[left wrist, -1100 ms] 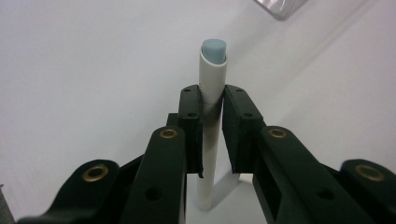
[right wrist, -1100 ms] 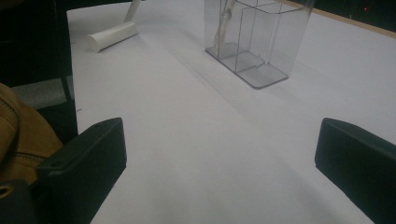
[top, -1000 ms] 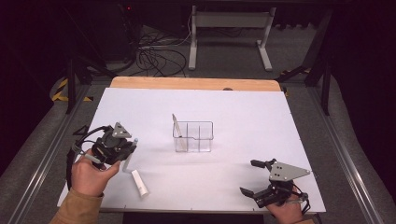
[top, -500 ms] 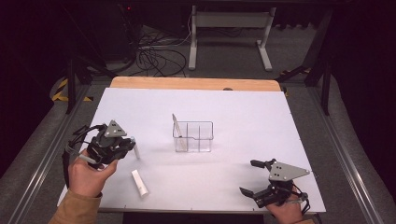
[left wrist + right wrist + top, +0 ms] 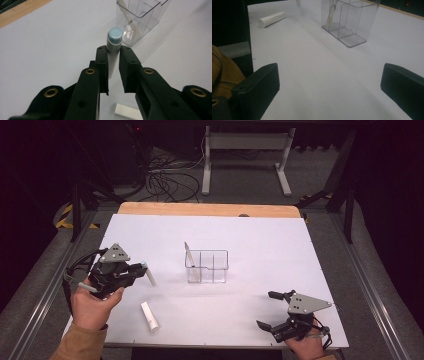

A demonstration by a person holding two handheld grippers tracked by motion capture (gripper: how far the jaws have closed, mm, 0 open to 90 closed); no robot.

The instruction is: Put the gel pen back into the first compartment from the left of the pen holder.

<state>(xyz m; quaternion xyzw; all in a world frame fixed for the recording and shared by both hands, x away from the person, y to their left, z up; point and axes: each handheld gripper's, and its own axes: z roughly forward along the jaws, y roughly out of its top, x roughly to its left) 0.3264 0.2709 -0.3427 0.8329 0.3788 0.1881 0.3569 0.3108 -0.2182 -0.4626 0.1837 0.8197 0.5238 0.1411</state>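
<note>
My left gripper (image 5: 141, 271) (image 5: 114, 67) is shut on a white marker (image 5: 148, 273) (image 5: 113, 47) with a pale blue cap end, held above the white table left of the clear organizer (image 5: 207, 266) (image 5: 138, 18). A thin stick leans in the organizer's left compartment (image 5: 332, 10). A second white tube (image 5: 149, 315) (image 5: 272, 18) lies on the table near the front left. My right gripper (image 5: 270, 310) (image 5: 329, 85) rests at the front right with its jaws wide open and nothing between them.
The white table sheet (image 5: 260, 240) ends in a wooden strip (image 5: 205, 209) at the far side. A metal stand (image 5: 245, 155) and cables (image 5: 165, 180) lie on the floor beyond. Open table surface stretches between the organizer and my right gripper.
My left gripper has lifted the white marker slightly and shifted a little to the left and up. The right gripper has stayed still.
</note>
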